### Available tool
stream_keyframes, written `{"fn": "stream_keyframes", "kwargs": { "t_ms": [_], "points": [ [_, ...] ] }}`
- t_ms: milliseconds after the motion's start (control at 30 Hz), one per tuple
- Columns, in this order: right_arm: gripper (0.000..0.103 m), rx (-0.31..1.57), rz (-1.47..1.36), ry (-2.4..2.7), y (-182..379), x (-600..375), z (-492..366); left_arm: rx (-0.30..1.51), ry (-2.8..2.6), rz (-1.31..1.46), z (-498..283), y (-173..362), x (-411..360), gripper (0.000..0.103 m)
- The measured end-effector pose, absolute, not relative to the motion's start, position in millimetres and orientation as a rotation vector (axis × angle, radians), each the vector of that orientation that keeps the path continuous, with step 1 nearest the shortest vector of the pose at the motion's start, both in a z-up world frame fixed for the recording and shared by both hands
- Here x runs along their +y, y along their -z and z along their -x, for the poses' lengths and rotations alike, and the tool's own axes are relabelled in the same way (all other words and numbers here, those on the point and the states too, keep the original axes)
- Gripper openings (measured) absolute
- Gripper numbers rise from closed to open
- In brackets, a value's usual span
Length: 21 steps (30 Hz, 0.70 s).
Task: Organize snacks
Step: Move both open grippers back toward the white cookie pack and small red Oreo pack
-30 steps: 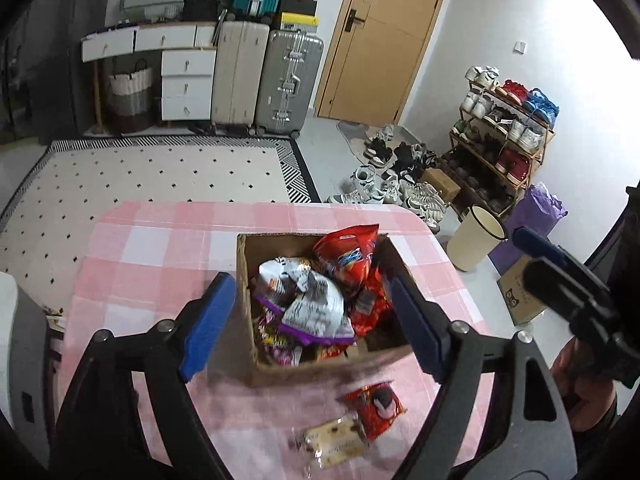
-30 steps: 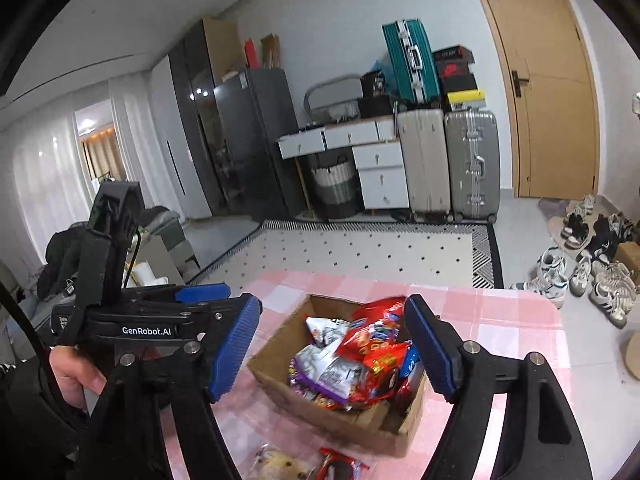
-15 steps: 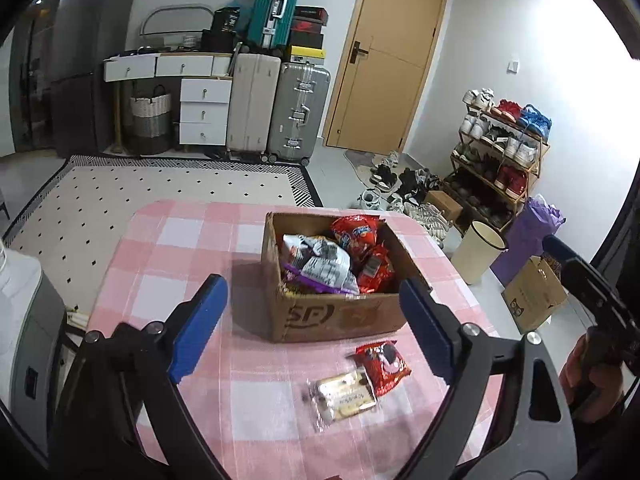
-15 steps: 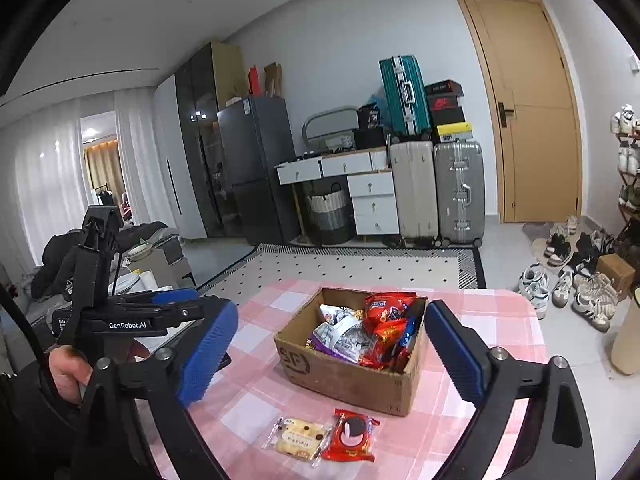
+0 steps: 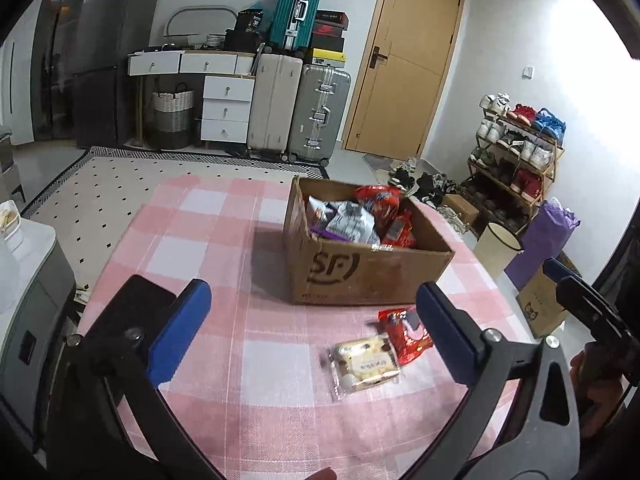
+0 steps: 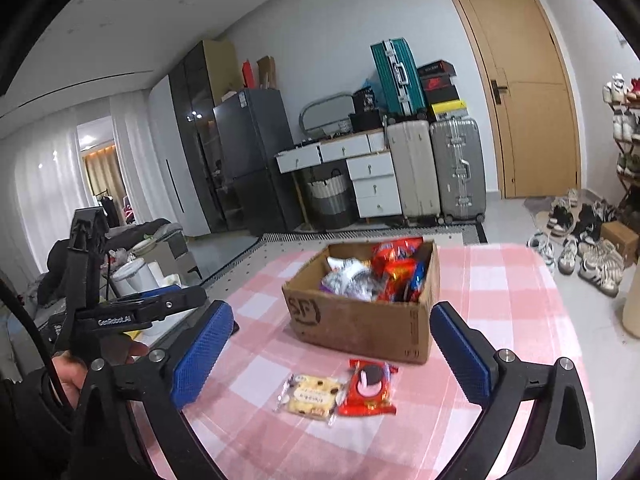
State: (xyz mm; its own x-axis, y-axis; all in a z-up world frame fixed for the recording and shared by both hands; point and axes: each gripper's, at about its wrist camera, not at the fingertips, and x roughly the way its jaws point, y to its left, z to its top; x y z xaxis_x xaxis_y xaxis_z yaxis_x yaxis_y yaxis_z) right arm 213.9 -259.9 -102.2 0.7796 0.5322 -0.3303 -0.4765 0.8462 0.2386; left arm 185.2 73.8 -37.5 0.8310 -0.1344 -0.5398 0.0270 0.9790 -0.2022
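Both your tongs, left tongs [image 5: 312, 334] and right tongs [image 6: 332, 354], opening wide, nothing between. Two loose packets, biscuit packet [image 6: 312, 394] and red packet [image 6: 370, 388], lie on desk [image 6: 500, 280] near side of box [image 6: 360, 312], likely next to go in.

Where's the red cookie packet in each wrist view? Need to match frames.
Left wrist: red cookie packet lies lower right of centre on the tablecloth, partly behind the right finger, touching the pale biscuit packet.
Right wrist: red cookie packet lies bottom centre, right of the pale biscuit packet.
Shared landmark: cardboard box just behind both.
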Motion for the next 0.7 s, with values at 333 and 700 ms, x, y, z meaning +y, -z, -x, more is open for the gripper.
{"fn": "stream_keyframes", "kwargs": {
  "t_ms": [333, 700],
  "points": [
    [0.101, 0.491, -0.174, -0.51, 157, -261, -226, 0.629, 0.063, 0.173, -192, 83, 59, 0.102],
    [0.101, 0.536, -0.175, -0.504, 173, -262, -238, 0.668, 0.072, 0.166, -201, 107, 53, 0.102]
  ]
}}
